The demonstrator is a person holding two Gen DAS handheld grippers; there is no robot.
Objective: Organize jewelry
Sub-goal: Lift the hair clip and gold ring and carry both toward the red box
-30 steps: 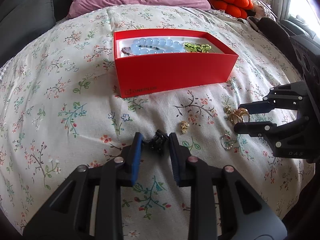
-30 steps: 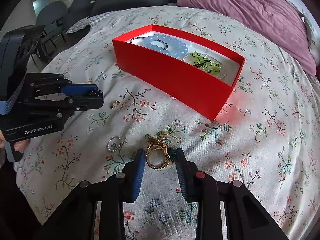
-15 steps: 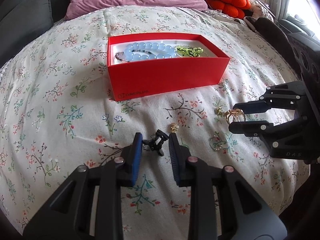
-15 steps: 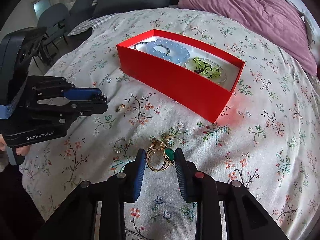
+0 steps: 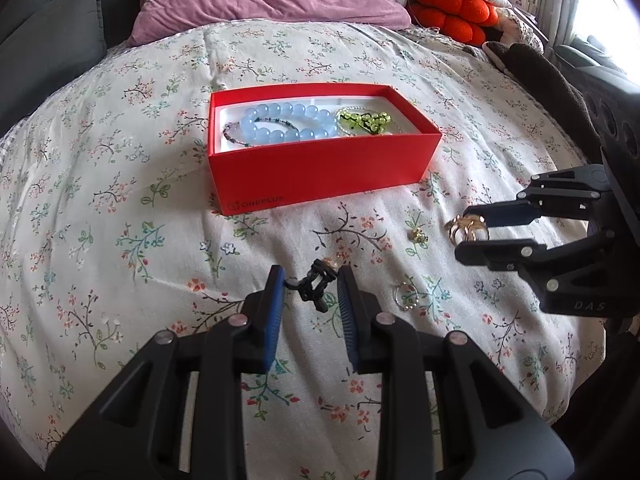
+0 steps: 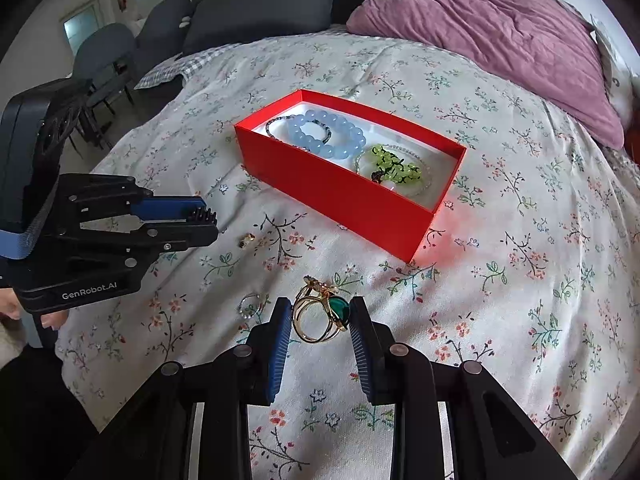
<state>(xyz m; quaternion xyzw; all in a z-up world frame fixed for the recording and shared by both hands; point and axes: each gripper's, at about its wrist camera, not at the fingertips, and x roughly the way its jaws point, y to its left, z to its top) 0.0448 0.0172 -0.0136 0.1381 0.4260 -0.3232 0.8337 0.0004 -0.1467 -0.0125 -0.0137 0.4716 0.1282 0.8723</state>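
A red box (image 5: 320, 176) (image 6: 340, 200) lies open on the floral bedspread. Inside are a blue bead bracelet (image 5: 288, 126) (image 6: 328, 134) and a green bead bracelet (image 5: 364, 120) (image 6: 394, 166). My left gripper (image 5: 310, 276) (image 6: 206, 220) is shut on a small black jewelry piece (image 5: 314, 288), in front of the box. To its right, my right gripper (image 6: 320, 305) (image 5: 470, 230) is shut on a cluster of gold rings (image 6: 310, 320) (image 5: 466, 228), one with a green stone, just above the bedspread.
A silver ring (image 5: 404, 294) (image 6: 250, 306) and a small gold piece (image 5: 416, 236) lie on the bedspread (image 5: 120, 240) between the grippers. Another small gold piece (image 6: 248, 240) sits under the left fingertips. Purple pillow (image 6: 500, 32) and orange cushion (image 5: 452, 8) lie behind.
My right gripper has risen a little with the gold rings, off the bedspread. The left gripper keeps its hold on the black piece and has barely shifted.
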